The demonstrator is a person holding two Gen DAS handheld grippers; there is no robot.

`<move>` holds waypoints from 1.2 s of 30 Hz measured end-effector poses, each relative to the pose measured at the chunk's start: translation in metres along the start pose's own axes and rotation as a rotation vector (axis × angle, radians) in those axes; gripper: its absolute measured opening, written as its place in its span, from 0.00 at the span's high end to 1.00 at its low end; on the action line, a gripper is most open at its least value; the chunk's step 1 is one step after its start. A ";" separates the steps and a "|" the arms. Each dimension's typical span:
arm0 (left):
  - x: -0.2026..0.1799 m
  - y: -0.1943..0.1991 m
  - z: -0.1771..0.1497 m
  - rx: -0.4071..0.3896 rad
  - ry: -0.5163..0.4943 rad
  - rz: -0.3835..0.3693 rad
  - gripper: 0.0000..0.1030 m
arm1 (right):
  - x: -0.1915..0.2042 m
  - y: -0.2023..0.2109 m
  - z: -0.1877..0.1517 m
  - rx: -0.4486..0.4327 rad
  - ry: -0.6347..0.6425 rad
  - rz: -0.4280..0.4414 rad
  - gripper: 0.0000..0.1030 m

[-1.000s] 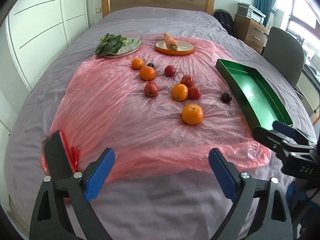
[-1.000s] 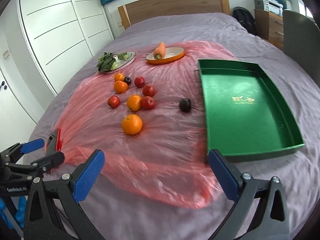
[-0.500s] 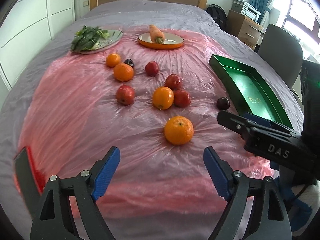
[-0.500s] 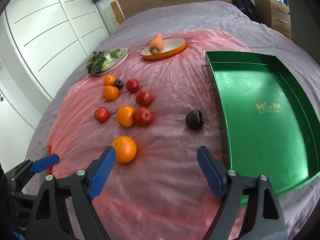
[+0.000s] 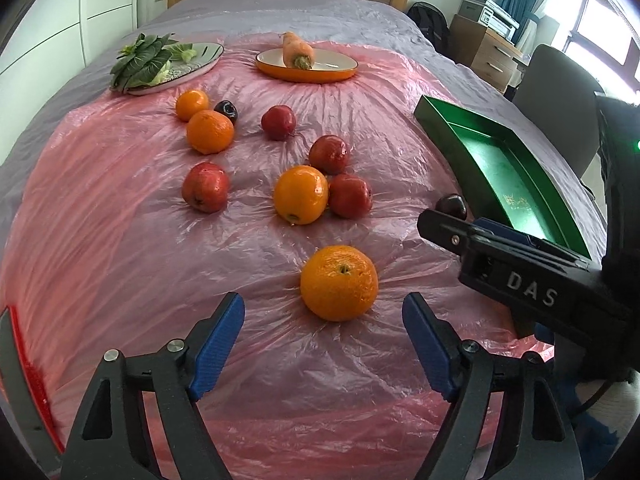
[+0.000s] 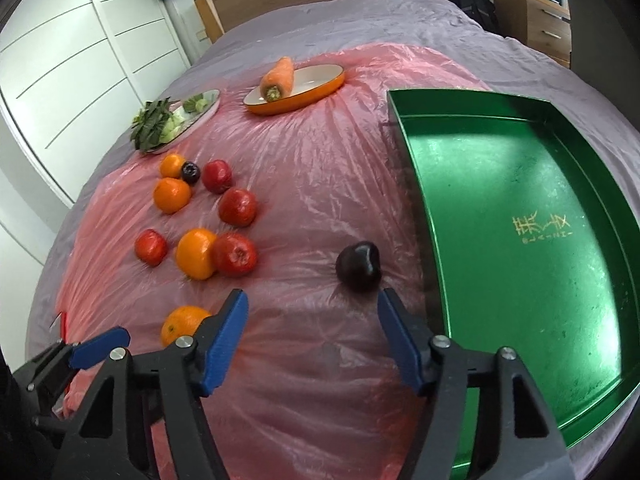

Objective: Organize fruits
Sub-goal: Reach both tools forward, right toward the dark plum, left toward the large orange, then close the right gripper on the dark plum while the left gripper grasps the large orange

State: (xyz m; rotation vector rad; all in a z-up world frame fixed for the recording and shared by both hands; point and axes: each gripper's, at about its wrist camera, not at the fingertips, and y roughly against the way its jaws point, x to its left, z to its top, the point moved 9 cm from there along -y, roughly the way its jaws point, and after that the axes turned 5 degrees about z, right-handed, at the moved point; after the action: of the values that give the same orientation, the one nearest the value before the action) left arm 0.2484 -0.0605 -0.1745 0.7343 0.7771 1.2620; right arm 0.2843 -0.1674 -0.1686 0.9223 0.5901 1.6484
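Oranges, red apples and dark plums lie scattered on a pink plastic sheet (image 5: 120,240) on the bed. My left gripper (image 5: 322,344) is open and empty, just short of the nearest orange (image 5: 339,282). My right gripper (image 6: 312,338) is open and empty, just short of a dark plum (image 6: 358,266), which also shows in the left wrist view (image 5: 451,205). An empty green tray (image 6: 520,220) lies to the right of the plum. The nearest orange also shows in the right wrist view (image 6: 182,324).
A plate of leafy greens (image 5: 160,65) and an orange dish with a carrot (image 5: 306,65) sit at the far side. A red and black object (image 5: 24,380) lies at the sheet's left edge. A chair (image 5: 556,84) and drawers (image 5: 480,50) stand to the right.
Both grippers have moved forward over the sheet. The left one has closed in on the nearest orange, the right one on the dark plum. Both stay open.
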 end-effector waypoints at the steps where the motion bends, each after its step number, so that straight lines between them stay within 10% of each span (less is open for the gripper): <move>1: 0.001 -0.002 0.000 0.000 -0.001 -0.001 0.29 | -0.001 -0.002 0.001 0.001 -0.005 -0.019 0.00; 16: 0.001 -0.020 0.004 0.015 -0.032 -0.117 0.50 | -0.016 -0.022 0.023 0.003 -0.093 -0.244 0.01; 21: -0.006 -0.021 0.001 0.009 -0.052 -0.139 0.58 | -0.018 -0.028 0.024 0.036 -0.028 -0.284 0.32; 36: -0.011 -0.019 -0.003 -0.028 -0.069 -0.132 0.66 | -0.007 -0.034 0.010 0.163 0.257 -0.249 0.66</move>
State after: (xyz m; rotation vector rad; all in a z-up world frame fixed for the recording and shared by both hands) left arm 0.2546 -0.0745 -0.1903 0.6894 0.7378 1.1210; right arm 0.3128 -0.1656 -0.1913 0.7225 0.9871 1.5185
